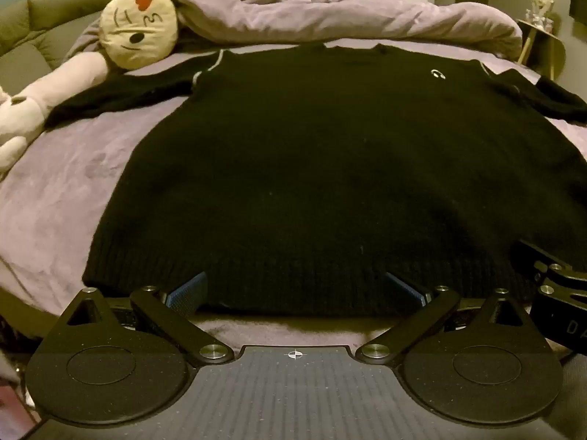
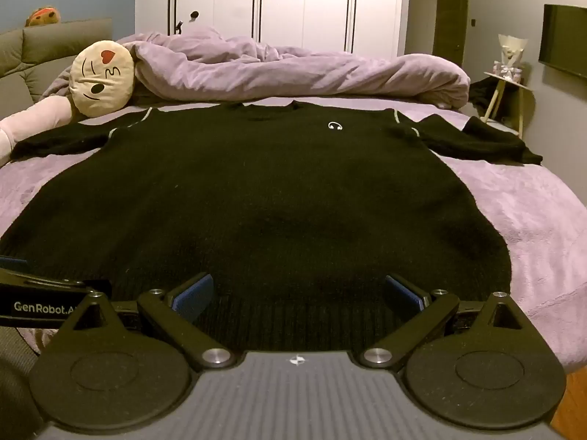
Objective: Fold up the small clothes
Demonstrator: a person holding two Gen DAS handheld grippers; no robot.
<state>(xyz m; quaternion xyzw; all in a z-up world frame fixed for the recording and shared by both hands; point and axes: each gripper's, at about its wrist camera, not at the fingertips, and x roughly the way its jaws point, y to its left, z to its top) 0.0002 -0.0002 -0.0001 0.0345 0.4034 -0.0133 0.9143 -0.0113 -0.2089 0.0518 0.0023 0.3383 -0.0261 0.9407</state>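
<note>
A black knit sweater [image 1: 312, 168] lies flat and face up on the purple bed, sleeves spread, hem toward me; it also shows in the right wrist view [image 2: 264, 198]. A small white logo [image 2: 334, 125] marks its chest. My left gripper [image 1: 295, 288] is wide open at the hem, left of its middle, blue pads [image 1: 185, 291] at the ribbed edge. My right gripper [image 2: 299, 293] is wide open over the hem's right part. Neither holds the cloth. The right gripper's side shows in the left wrist view [image 1: 557, 278].
A bunched purple duvet [image 2: 293, 69] lies behind the sweater. A round emoji pillow [image 2: 101, 77] and a pink plush toy [image 1: 33, 110] lie at the far left. A side table [image 2: 508, 88] stands at the right past the bed edge. White wardrobes [image 2: 293, 3] stand behind.
</note>
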